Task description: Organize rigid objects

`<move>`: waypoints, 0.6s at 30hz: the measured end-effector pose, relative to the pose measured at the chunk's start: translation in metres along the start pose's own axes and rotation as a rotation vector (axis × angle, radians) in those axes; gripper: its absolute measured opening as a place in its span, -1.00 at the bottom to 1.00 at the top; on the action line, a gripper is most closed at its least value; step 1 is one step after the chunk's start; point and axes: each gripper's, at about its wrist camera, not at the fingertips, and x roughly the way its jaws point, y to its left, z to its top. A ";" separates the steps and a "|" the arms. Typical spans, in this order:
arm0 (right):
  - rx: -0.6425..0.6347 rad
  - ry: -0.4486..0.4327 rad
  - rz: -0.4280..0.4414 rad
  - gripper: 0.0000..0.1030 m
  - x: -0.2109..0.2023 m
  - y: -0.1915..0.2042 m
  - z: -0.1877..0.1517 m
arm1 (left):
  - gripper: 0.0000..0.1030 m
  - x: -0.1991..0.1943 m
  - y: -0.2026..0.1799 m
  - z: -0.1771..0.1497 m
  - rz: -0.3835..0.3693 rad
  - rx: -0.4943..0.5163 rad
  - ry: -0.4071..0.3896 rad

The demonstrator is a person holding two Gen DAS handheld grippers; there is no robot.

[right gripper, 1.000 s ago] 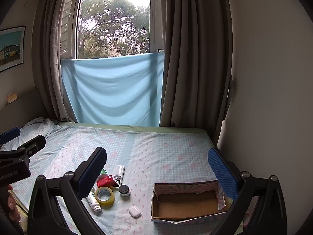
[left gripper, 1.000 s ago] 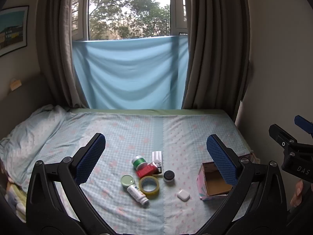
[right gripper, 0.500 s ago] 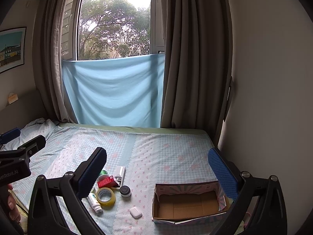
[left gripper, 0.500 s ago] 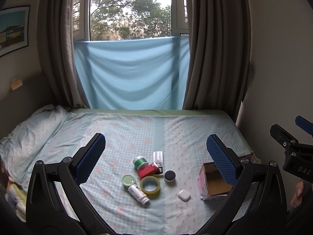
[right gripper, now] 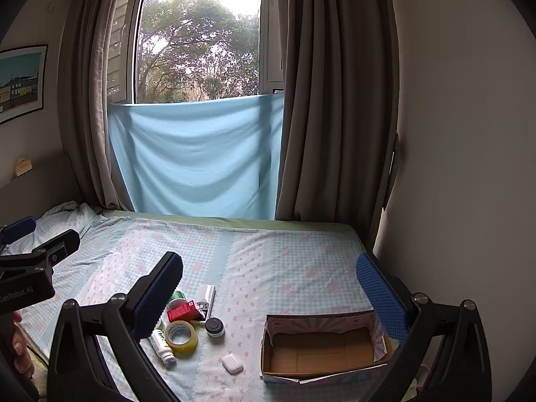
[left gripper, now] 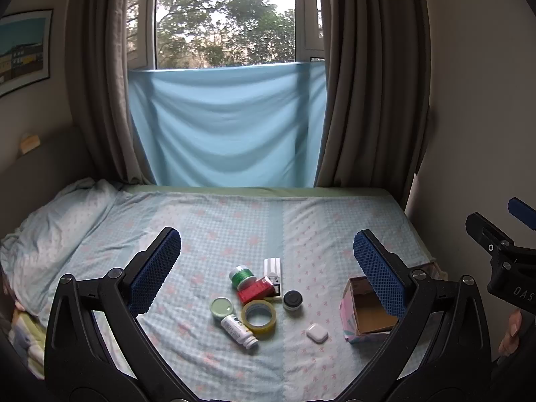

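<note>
A cluster of small objects lies on the bed: a yellow tape roll [left gripper: 259,315] [right gripper: 181,336], a red box [left gripper: 256,289] [right gripper: 182,311], a green-capped jar [left gripper: 242,275], a pale green lid [left gripper: 221,307], a white bottle [left gripper: 239,331] [right gripper: 161,345], a black-lidded jar [left gripper: 292,300] [right gripper: 214,326], a white flat box [left gripper: 273,268] [right gripper: 205,295] and a white earbud case [left gripper: 317,333] [right gripper: 232,363]. An empty open cardboard box [left gripper: 366,316] [right gripper: 321,348] sits to their right. My left gripper [left gripper: 266,278] and right gripper [right gripper: 268,294] are open, empty, held above the bed.
The bed [left gripper: 234,227] has a light blue checked sheet, a pillow [left gripper: 50,227] at the left and a wall [right gripper: 462,167] along its right side. Curtains and a window with a blue cloth [left gripper: 224,127] stand behind the bed.
Both views have drifted very slightly; the objects sit where they were and both grippers stay open.
</note>
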 end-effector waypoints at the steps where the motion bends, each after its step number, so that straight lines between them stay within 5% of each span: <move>1: 0.000 0.000 -0.001 1.00 0.000 0.000 0.000 | 0.99 0.000 0.000 0.000 0.001 0.000 0.001; 18: 0.012 -0.006 -0.011 1.00 0.003 0.003 -0.007 | 0.99 0.005 -0.001 -0.001 0.008 -0.008 0.005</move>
